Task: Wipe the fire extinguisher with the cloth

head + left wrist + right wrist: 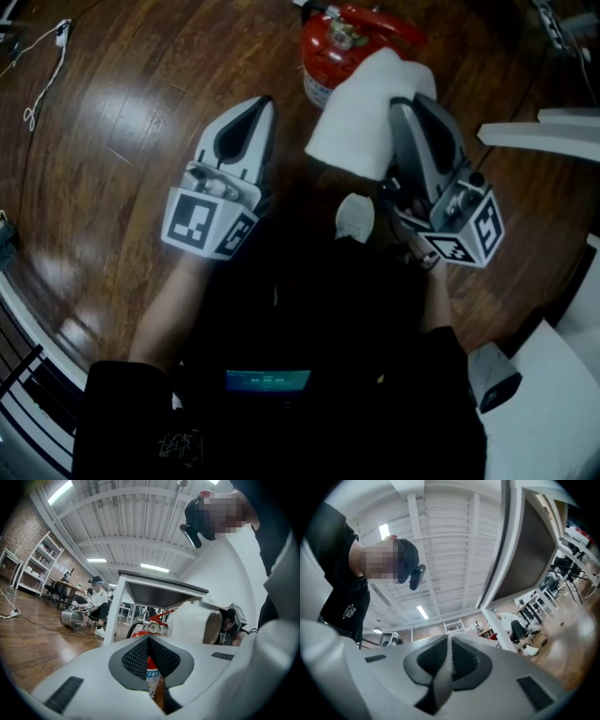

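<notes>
Right gripper point(411, 103) clamps the white cloth point(361, 117) beside the far fire extinguisher point(337, 42) (left gripper point(264, 103) closed, empty).

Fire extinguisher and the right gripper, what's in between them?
The white cloth, pinched in the right gripper, sits between it and the red fire extinguisher. The head view shows it.
</notes>
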{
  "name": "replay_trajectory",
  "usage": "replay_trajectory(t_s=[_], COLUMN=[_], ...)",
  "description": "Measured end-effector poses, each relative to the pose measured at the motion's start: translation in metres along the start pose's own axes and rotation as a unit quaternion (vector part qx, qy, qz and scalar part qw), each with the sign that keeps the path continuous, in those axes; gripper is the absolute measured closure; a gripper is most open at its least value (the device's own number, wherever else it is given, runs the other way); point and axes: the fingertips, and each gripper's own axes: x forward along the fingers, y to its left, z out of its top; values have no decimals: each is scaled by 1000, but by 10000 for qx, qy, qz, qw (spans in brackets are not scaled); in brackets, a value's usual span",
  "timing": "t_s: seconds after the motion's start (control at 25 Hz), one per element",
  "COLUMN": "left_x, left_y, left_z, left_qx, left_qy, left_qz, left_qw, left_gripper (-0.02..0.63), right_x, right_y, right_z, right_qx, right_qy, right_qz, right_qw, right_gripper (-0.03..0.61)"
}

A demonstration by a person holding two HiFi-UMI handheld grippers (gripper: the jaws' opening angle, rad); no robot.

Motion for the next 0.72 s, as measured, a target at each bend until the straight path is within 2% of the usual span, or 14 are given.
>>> replay_trajectory(t_s=[0.12, 0.2, 0.4, 0.6, 0.72], left_x=[0, -1, -2, -3, -2], left_y=[4, 8, 9, 13, 13], left_z=[2, 1, 1, -2, -3], left_qx=[0, 2, 1, -13, -47], left_qy=[-20, -26, -13, -9, -27], left_qz=[35, 85, 77, 97, 90], left_qw=[10000, 10000, 10000, 10000, 9999], left_gripper=[612, 612, 612, 612, 612], right_x=[18, 23, 3, -12, -19], right_y=[11, 0, -32, -51, -61], right_z=[1, -26, -106, -169, -197], right_qx=[-336, -485, -458, -397, -302], right_qy=[88, 477, 1405, 2142, 2419], right_qz=[220, 92, -453, -574, -631], right_qw=[9992, 9976, 9880, 9743, 9678], right_gripper=[541, 541, 541, 541, 541])
